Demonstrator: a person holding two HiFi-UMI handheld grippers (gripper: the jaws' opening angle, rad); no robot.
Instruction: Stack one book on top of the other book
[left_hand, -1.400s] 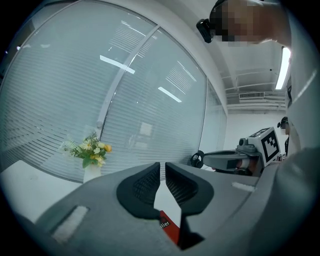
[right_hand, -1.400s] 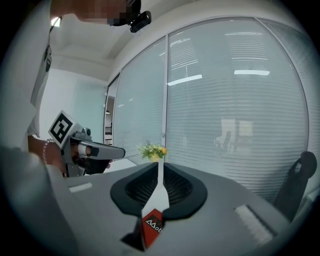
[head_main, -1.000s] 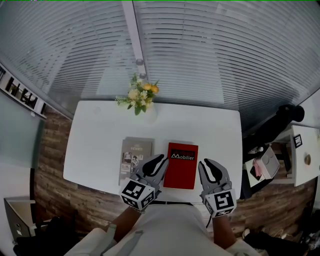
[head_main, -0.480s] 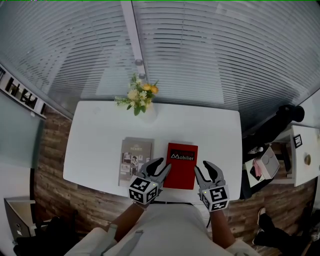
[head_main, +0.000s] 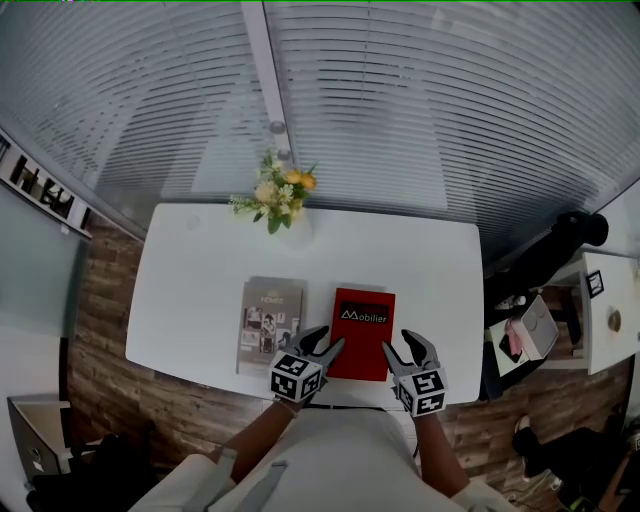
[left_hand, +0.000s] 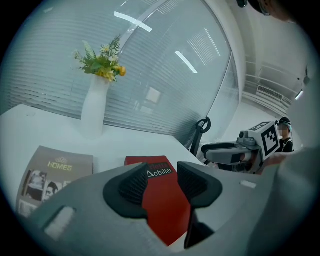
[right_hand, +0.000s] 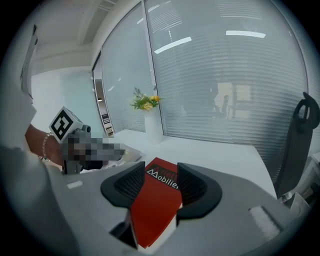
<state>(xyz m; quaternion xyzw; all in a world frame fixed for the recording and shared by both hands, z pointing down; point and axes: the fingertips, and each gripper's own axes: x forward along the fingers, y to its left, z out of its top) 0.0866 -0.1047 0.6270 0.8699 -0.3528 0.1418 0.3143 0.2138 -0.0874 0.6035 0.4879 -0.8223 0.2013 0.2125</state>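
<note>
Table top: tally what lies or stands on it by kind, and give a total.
Books: 2 (red book, grey book)
Vase of flowers: 1
Total: 3

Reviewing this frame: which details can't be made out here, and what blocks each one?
1. Head view: red book near corners, behind left claw and right claw; contact unclear. Both claws are opening, nothing gripped between the jaws.
2. Left gripper view: the book's upper title line, cut off by a jaw.
3. Head view: grey book cover photos, too small.
</note>
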